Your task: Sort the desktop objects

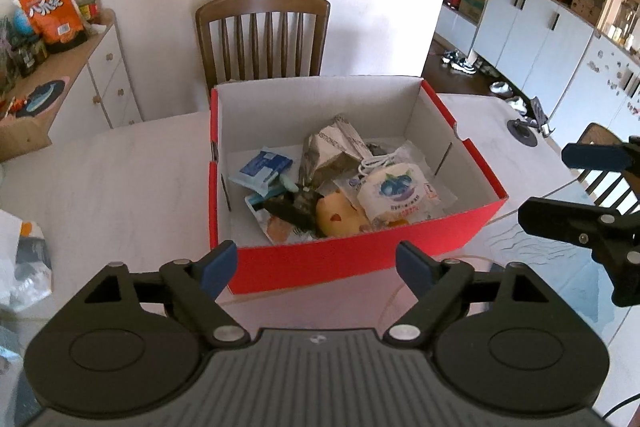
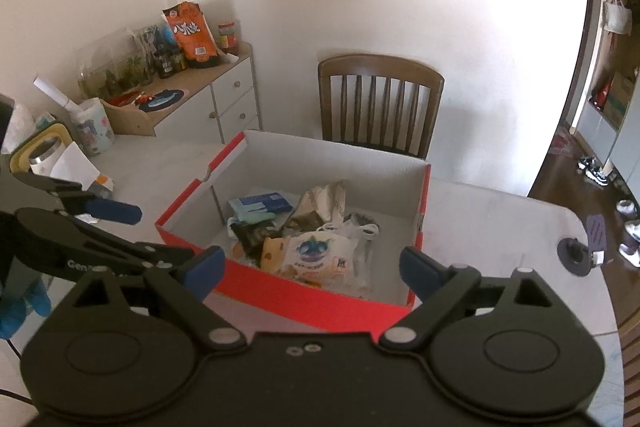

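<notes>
Both tools hang above the pale marbled surface [image 1: 120,179], just short of the open red cardboard box with the white lining [image 1: 360,255], and neither carries anything. The left hand-held gripper [image 1: 316,263] has its blue-tipped fingers spread wide, empty, in front of the box's near wall. The right hand-held gripper [image 2: 312,267] is likewise wide open and empty, at the box's near right corner.

Inside the box lies a loose heap: a white snack pouch with a blueberry print [image 1: 394,197] toward the near right, a crumpled grey paper bag [image 1: 332,151] behind it, a blue-and-white sachet [image 1: 266,167] at the left side, a dark foil wrapper [image 1: 292,209] and a yellow rounded packet [image 1: 338,217] against the near wall, with a white coiled cable [image 1: 378,161] threaded between the pouch and the bag.

Here is the trouble, as I judge it. Everything overlaps, so a reach for one piece could pinch two. The cable looks likely to snag and drag its neighbours up with it. The pouches are slick and puffy; a shallow bite may let one slide free. The box is light card, so a finger clipping the near wall on the way in could shove it across the surface. With both tools this near each other, they could also collide over the opening.
</notes>
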Available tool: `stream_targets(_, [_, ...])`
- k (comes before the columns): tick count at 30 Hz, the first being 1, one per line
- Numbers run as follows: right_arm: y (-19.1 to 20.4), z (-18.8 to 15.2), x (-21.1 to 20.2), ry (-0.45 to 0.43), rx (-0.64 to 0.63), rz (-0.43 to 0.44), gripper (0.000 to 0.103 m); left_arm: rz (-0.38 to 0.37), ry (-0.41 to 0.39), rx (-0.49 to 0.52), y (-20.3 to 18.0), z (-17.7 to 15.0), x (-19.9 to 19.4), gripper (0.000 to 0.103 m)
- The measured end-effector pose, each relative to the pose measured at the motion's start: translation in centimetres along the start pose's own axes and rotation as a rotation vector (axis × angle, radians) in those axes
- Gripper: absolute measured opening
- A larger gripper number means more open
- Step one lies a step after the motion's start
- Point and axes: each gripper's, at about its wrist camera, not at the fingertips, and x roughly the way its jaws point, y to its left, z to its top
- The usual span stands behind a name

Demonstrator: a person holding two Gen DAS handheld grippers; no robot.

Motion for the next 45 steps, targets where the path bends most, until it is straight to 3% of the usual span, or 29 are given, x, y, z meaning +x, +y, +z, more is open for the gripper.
stream_targets(3, [0.2,-0.4,-0.5,-0.006,0.008,0.011,0.096,0.0,-0.007,-0.007,-0.1,-0.6,-0.2,0.103])
stream_targets(15, [0.6,-2.2,-2.0,-0.036,0.025,0.008,0.1,0.005,-0.013,-0.039,0.1,-2.7,-1.4,0.103])
stream_targets(22, [0.7,-3.3,-2.8,-0.045,0.044,0.019,0.102,0.05,-0.041,-0.042,0.1,-4.1,-2.5,0.103])
stream_targets(27, [0.7,-3.7,-3.2,-0.056,0.056,0.017,0.103,0.031,-0.047,-0.048,-0.2,-4.9,-3.1,0.103])
stream_targets(45, [0.6,-4.7,-3.7,-0.042,0.081,0.007,0.103,0.05,-0.093,-0.05,-0.7,-5.7,-4.6,0.103])
